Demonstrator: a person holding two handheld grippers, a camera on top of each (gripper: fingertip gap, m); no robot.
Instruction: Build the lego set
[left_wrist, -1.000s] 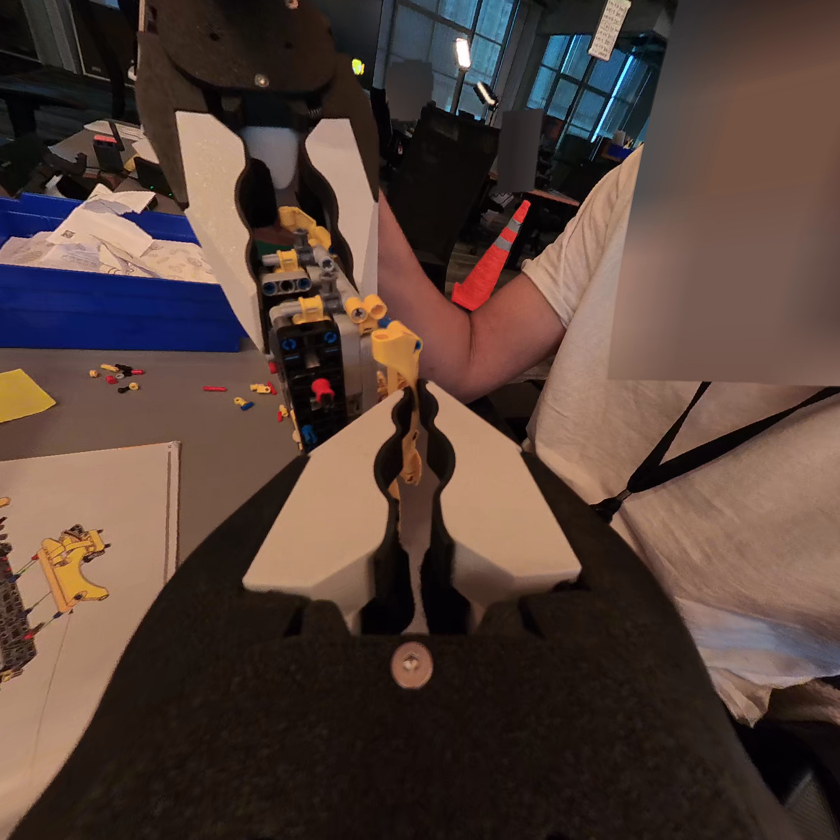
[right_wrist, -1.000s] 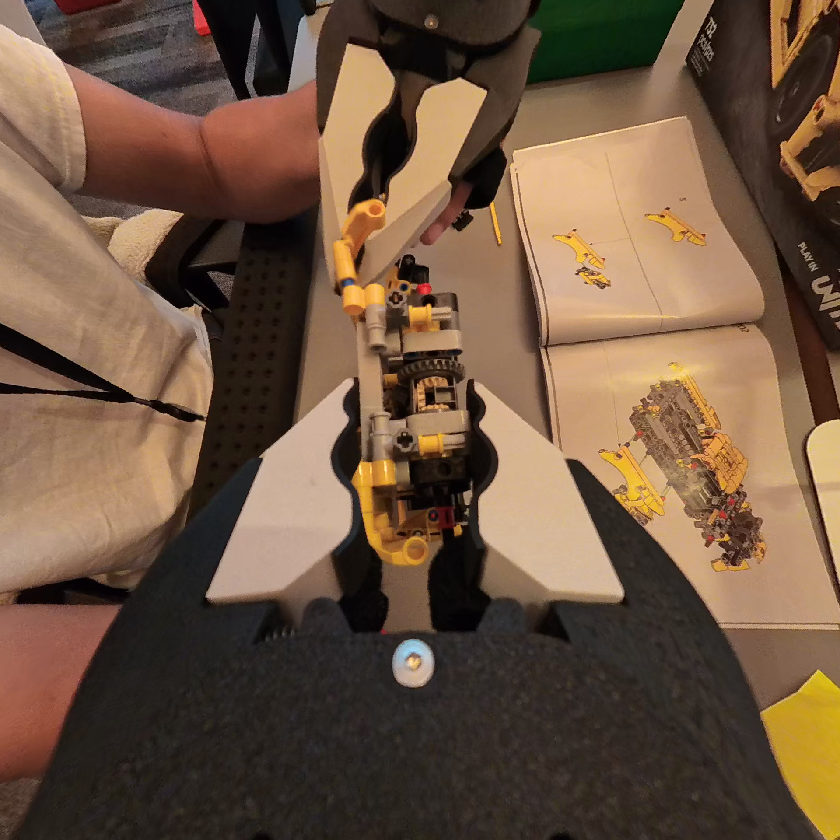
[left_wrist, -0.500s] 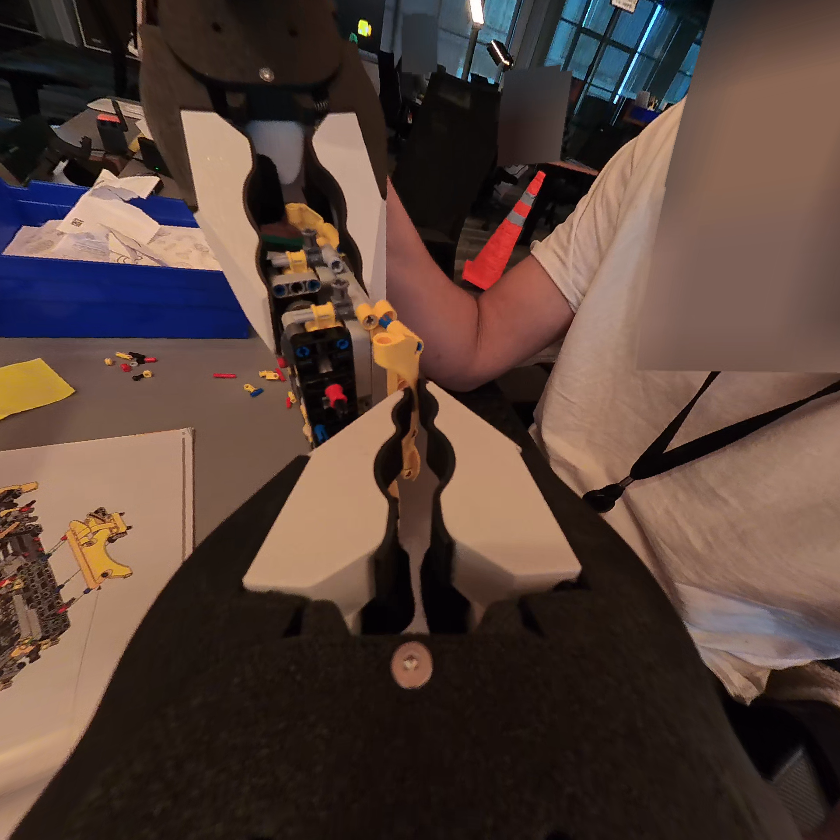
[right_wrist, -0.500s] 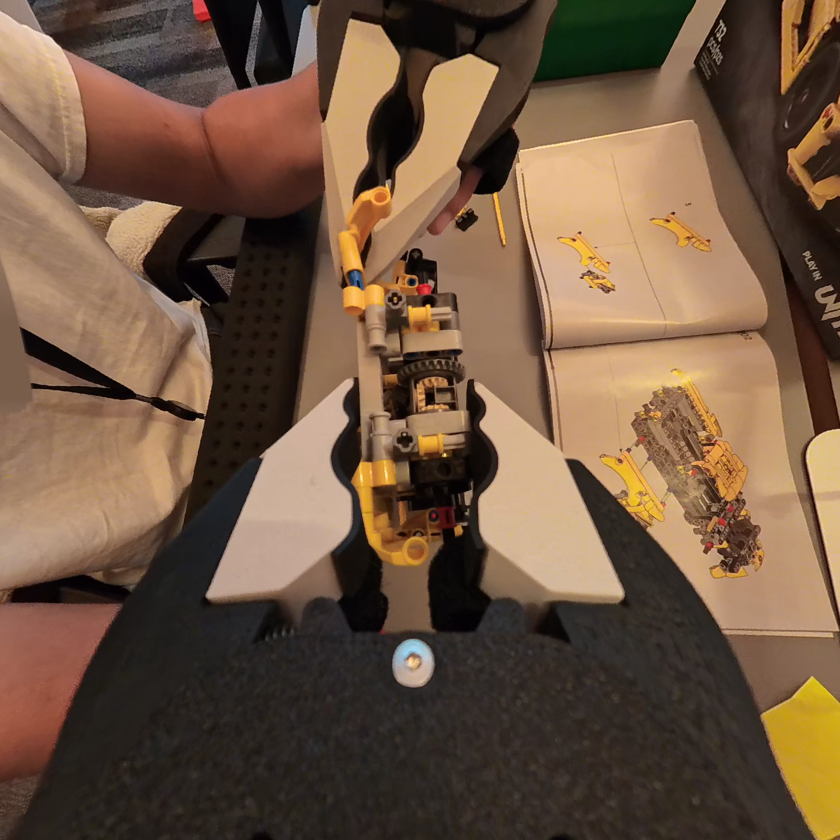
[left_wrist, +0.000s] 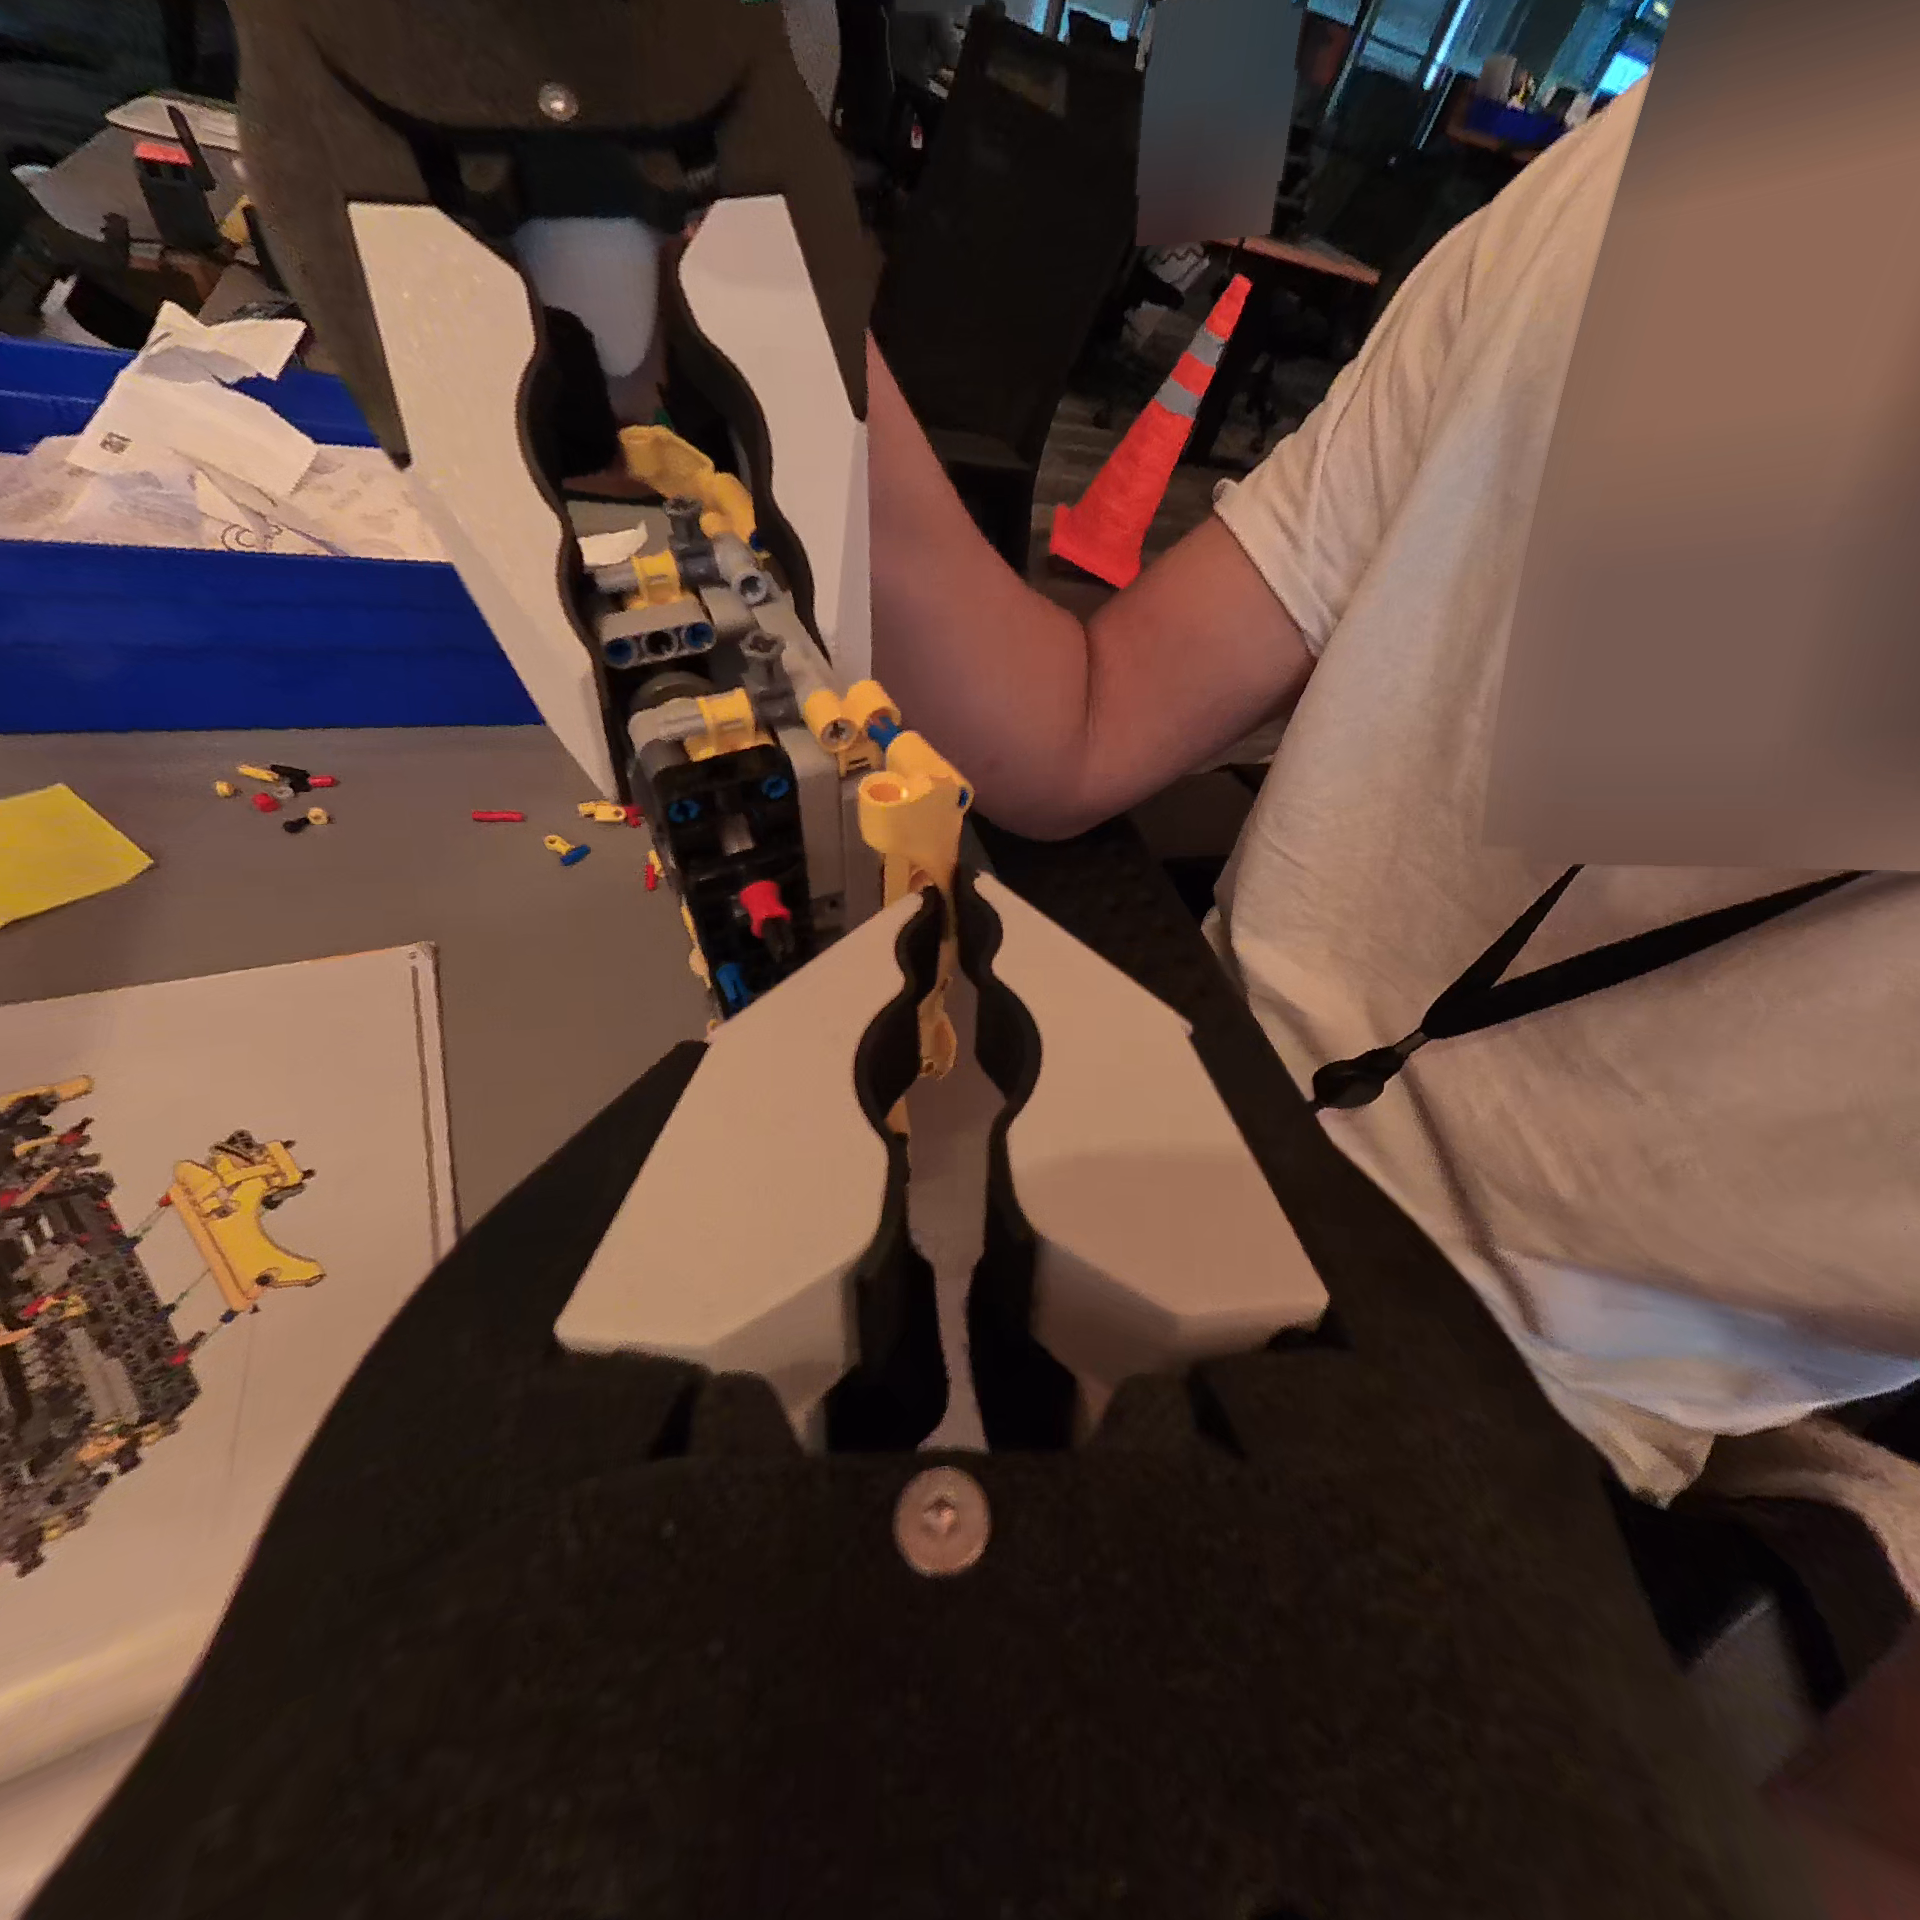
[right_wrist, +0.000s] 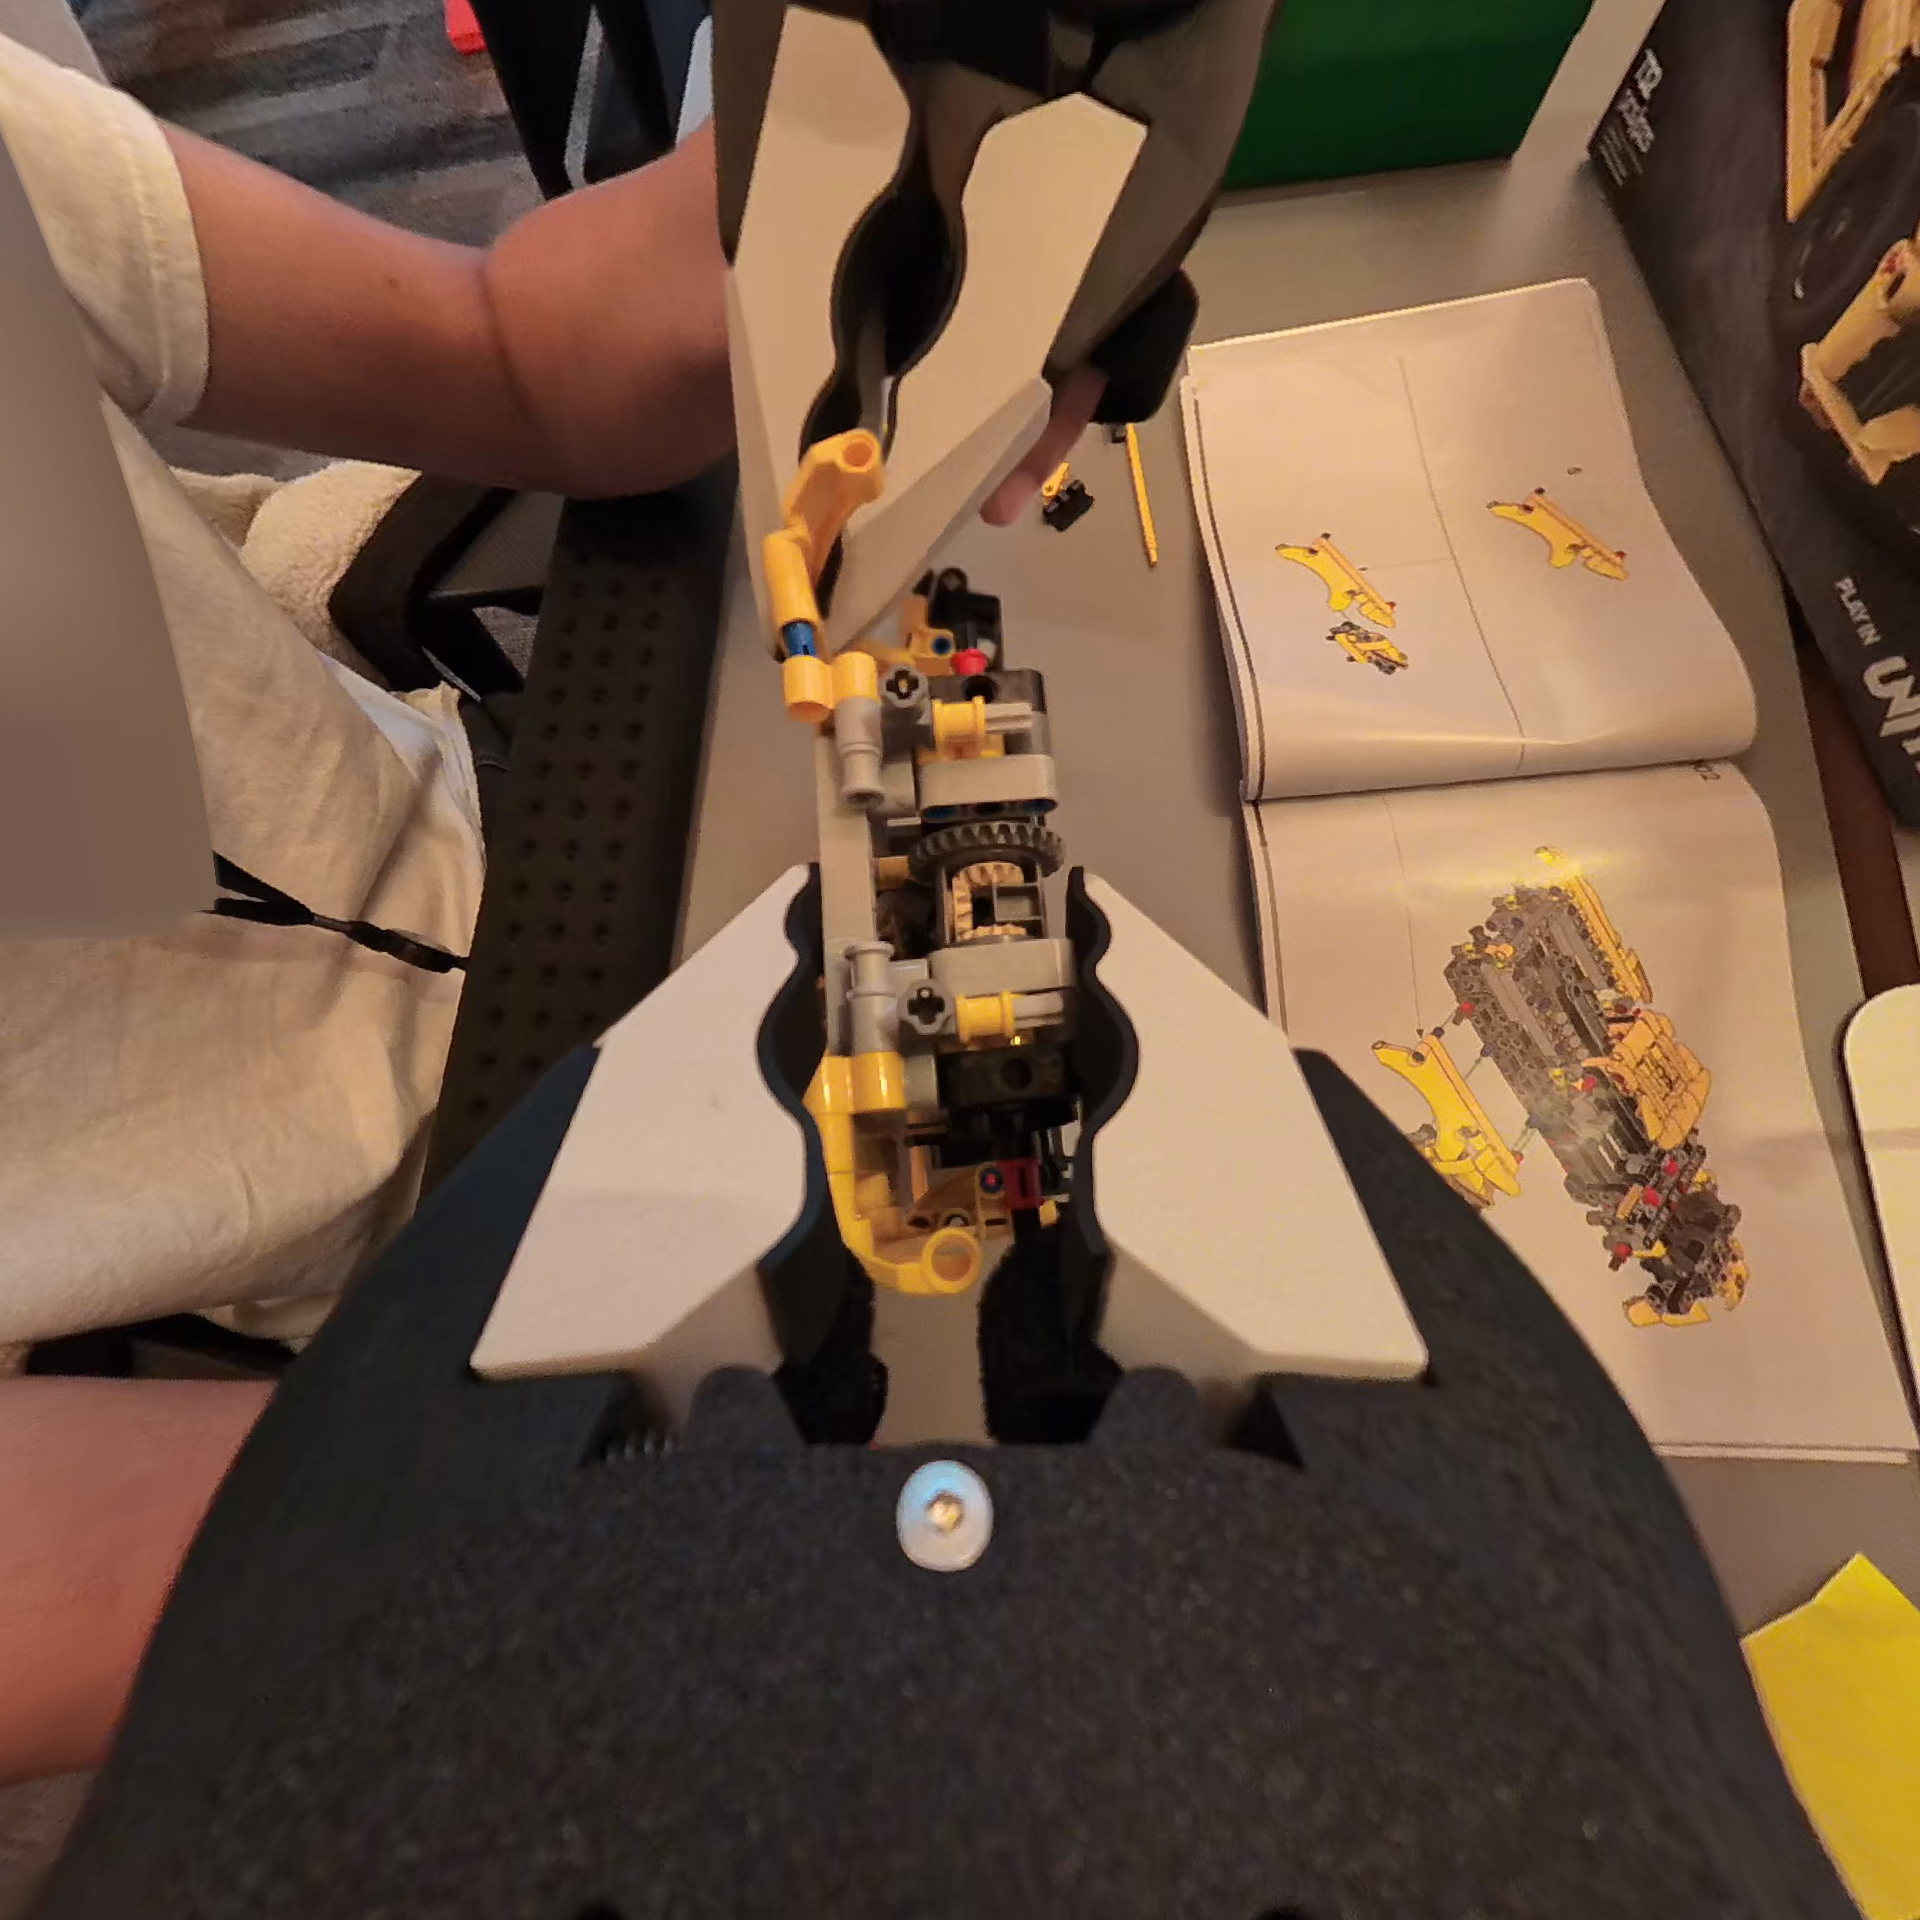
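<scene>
My right gripper (right_wrist: 943, 878) is shut on the long grey, black and yellow lego assembly (right_wrist: 966, 935) and holds it above the table, pointing away. My left gripper (left_wrist: 943, 899) is shut on a yellow bent lego piece (left_wrist: 909, 831). In the right wrist view the left gripper (right_wrist: 805, 623) comes in from the top, and the yellow piece (right_wrist: 821, 520) meets the yellow connector at the assembly's far left corner with its blue-pin end. In the left wrist view the right gripper (left_wrist: 727, 717) holds the assembly (left_wrist: 727, 831) from behind.
An open instruction booklet (right_wrist: 1507, 935) lies right of the assembly, with the set's box (right_wrist: 1818, 312) behind it. Small loose pieces (left_wrist: 281, 795) lie on the grey table before a blue bin (left_wrist: 208, 644). Yellow paper (right_wrist: 1849, 1714) lies at the front right. The person's torso is close beside both grippers. My right fingertips sit around 6 cm from my left ones.
The left gripper has brought the yellow piece a little closer to the assembly's end. Both grippers have stayed shut on what they hold.
</scene>
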